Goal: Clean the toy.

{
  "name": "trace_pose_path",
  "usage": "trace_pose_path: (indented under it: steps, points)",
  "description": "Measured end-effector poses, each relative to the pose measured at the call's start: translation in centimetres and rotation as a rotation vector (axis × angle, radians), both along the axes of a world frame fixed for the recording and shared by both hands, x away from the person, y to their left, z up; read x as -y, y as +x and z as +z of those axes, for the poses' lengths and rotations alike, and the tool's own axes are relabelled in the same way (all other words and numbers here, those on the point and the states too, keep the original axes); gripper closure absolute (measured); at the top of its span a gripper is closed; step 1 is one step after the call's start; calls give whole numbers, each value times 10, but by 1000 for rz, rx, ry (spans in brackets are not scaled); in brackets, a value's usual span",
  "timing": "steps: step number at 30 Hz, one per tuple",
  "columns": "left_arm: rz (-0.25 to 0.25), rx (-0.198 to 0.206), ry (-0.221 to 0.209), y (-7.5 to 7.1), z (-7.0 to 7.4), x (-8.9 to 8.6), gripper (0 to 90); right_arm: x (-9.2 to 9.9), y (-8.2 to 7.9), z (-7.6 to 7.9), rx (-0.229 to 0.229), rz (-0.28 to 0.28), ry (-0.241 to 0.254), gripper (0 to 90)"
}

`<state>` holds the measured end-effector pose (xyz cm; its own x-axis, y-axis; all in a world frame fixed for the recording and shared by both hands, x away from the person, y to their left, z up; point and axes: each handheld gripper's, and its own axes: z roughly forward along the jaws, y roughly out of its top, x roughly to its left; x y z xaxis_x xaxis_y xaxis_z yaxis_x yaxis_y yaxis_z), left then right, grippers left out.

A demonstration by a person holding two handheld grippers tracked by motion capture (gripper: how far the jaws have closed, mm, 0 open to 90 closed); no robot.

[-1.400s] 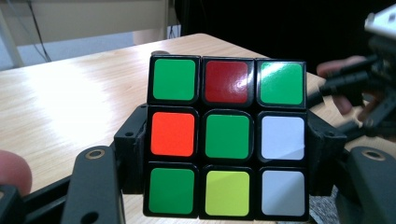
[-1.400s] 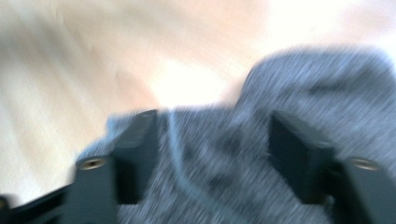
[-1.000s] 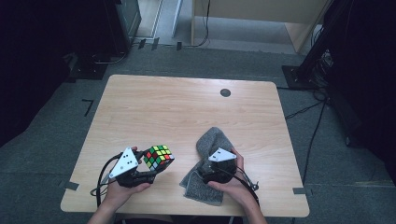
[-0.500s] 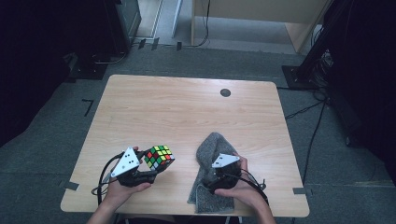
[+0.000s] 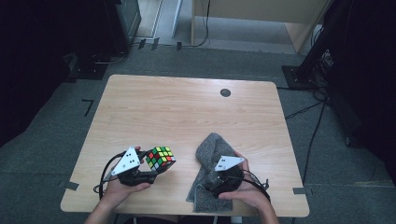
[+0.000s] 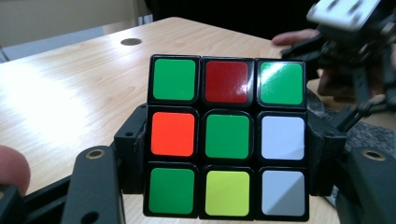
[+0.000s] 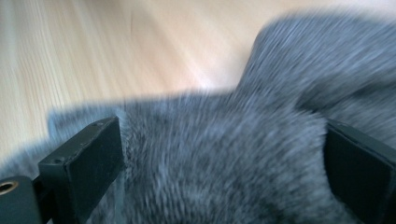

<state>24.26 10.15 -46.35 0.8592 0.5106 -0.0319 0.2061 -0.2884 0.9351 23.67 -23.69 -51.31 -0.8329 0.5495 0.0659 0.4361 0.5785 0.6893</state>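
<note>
High view looks down on a pale wood-grain bench (image 5: pixel 187 112) with rounded corners, standing on grey carpet in a dim room, a small dark round disc (image 5: pixel 225 92) near its far edge. At the near left, the left claw (image 5: pixel 148 169) is clamped on a glossy puzzle cube (image 5: pixel 160 157), its jaws pressing the cube's two sides; in the left gripper view the cube (image 6: pixel 227 138) shows square stickers of green, red, orange, white and yellow on black plastic. To the right, the right claw (image 5: pixel 215 181) sits on a soft, fuzzy grey cloth (image 5: pixel 211 147) rumpled on the bench; in the right gripper view its jaws stand apart with cloth (image 7: pixel 224 154) bunched between them, though blur hides whether they pinch it.
</note>
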Motion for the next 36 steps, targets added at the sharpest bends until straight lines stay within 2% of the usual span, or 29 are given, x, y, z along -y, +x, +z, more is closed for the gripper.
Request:
trace_pose_path:
  steps: [1,2,3,5,8,9,12,13,14,17,22,23,24,26,27,28,29,30,31,34,35,36]
  points:
    - [-5,0,3,0,0,0,342,-1,-1,-5,-3,3,-31,18]
    - [-5,0,3,0,0,0,342,-1,-2,-6,20,5,-33,20]
    - [-6,1,6,-1,-1,1,342,-1,-2,-6,20,5,-33,20]
    - [4,7,16,0,-2,2,342,-2,0,-3,36,-63,-22,258]
    - [17,7,31,1,-3,3,342,2,3,-1,57,-120,15,597]
    - [18,9,40,1,-4,3,342,2,3,-1,57,-120,15,597]
    - [35,32,86,0,-5,6,342,2,6,1,57,-162,53,764]
    - [35,32,86,0,-5,6,342,2,6,1,57,-162,53,764]
    - [38,31,95,-1,-5,7,342,-1,4,8,90,-183,90,776]
    - [34,24,90,-1,-4,8,342,-4,-2,25,140,-212,191,777]
    - [20,40,79,-5,-3,12,342,-2,-16,59,210,-221,359,777]
    - [20,40,79,-5,-3,12,342,-2,-16,59,210,-221,359,777]
    - [23,51,85,-6,-3,14,342,0,-20,69,221,-223,426,776]
    - [22,69,81,-9,-3,16,342,0,-25,78,230,-230,487,776]
    - [22,69,81,-9,-3,16,342,0,-25,78,230,-230,487,776]
    - [19,95,77,-12,-1,20,342,-4,-28,85,222,-221,532,775]
    - [19,95,77,-12,-1,20,342,-4,-28,85,222,-221,532,775]
    - [20,115,83,-14,0,22,342,-8,-31,88,218,-208,554,774]
    - [11,159,105,-19,1,29,342,-19,-36,94,223,-189,587,768]
    - [-34,191,114,-26,0,36,342,-37,-42,97,206,-186,638,757]
    - [-34,191,114,-26,0,36,342,-37,-42,97,206,-186,638,757]
    - [-42,211,111,-30,1,39,342,-45,-43,94,182,-185,658,752]
